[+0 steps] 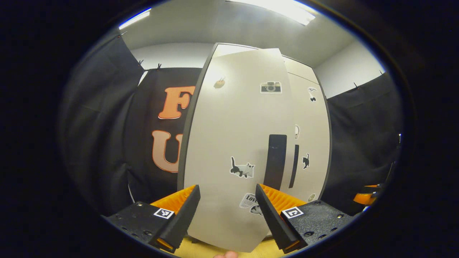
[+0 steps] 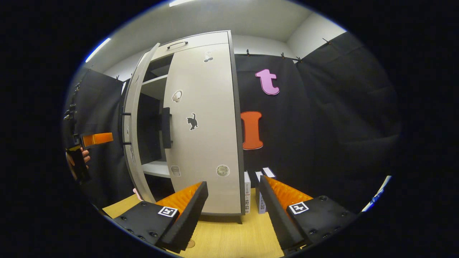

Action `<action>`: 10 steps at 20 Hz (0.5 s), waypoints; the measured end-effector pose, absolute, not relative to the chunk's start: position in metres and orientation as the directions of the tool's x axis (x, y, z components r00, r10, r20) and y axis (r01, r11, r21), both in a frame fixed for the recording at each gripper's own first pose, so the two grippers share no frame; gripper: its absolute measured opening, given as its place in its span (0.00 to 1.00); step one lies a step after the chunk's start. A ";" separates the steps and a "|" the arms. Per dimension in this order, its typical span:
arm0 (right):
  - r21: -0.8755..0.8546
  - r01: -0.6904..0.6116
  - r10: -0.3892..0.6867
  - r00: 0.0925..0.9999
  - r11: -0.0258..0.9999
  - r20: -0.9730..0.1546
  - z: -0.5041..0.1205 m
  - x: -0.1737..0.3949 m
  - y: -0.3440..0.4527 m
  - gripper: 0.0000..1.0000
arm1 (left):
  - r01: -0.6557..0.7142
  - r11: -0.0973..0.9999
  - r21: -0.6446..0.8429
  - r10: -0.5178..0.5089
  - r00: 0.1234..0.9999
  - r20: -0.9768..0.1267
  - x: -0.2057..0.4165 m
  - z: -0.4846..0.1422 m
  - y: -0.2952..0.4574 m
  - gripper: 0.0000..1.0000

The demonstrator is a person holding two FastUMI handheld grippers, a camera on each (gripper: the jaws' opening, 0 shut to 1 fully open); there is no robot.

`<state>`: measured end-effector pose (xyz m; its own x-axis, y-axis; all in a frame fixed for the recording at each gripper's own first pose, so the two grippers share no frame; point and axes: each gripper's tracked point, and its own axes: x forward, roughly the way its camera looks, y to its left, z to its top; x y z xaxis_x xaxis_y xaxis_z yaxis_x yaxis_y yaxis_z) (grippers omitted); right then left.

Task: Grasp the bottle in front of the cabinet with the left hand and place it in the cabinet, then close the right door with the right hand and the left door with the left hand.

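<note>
The pale cabinet stands on a wooden top. In the left gripper view its left door [image 1: 229,136], with stickers and a black handle [image 1: 275,161], hangs ajar just ahead of my left gripper [image 1: 227,215], which is open and holds nothing. The right door [image 1: 310,143] lies flat against the cabinet behind it. In the right gripper view the right door [image 2: 206,122] is closed, and the left door [image 2: 133,125] stands edge-on with white shelves [image 2: 156,168] in the gap. My right gripper [image 2: 233,211] is open, low in front of the right door. The left gripper [image 2: 91,139] is held by a hand outside the left door.
Small white boxes [image 2: 260,191] stand on the wooden table [image 2: 229,236] by the cabinet's right side. Black cloth walls surround the booth. The right gripper [image 1: 365,197] shows at the far right edge of the left gripper view. A fingertip [image 1: 226,255] pokes in at the bottom.
</note>
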<state>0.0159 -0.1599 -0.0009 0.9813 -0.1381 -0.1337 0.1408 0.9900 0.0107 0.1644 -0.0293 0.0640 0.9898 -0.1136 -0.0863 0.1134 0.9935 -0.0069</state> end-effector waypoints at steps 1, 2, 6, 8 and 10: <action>0.009 0.145 -0.143 0.981 0.989 -0.133 0.000 0.015 -0.161 0.96 | 0.131 0.991 -0.009 -0.131 0.987 -0.089 0.166 0.061 -0.038 0.96; 0.007 0.148 -0.146 0.980 0.989 -0.134 -0.001 0.014 -0.161 0.96 | 0.145 0.989 -0.006 -0.145 0.985 -0.090 0.166 0.059 -0.045 0.92; 0.000 0.159 -0.157 0.978 0.987 -0.136 0.001 0.010 -0.163 0.96 | 0.195 0.981 0.011 -0.194 0.976 -0.095 0.179 0.050 -0.069 0.94; -0.005 0.171 -0.170 0.976 0.985 -0.135 0.004 0.008 -0.165 0.96 | 0.216 0.976 0.011 -0.214 0.972 -0.095 0.188 0.045 -0.078 0.94; -0.011 0.186 -0.186 0.974 0.983 -0.132 0.006 0.003 -0.168 0.96 | 0.228 0.974 0.003 -0.227 0.968 -0.106 0.199 0.037 -0.086 0.96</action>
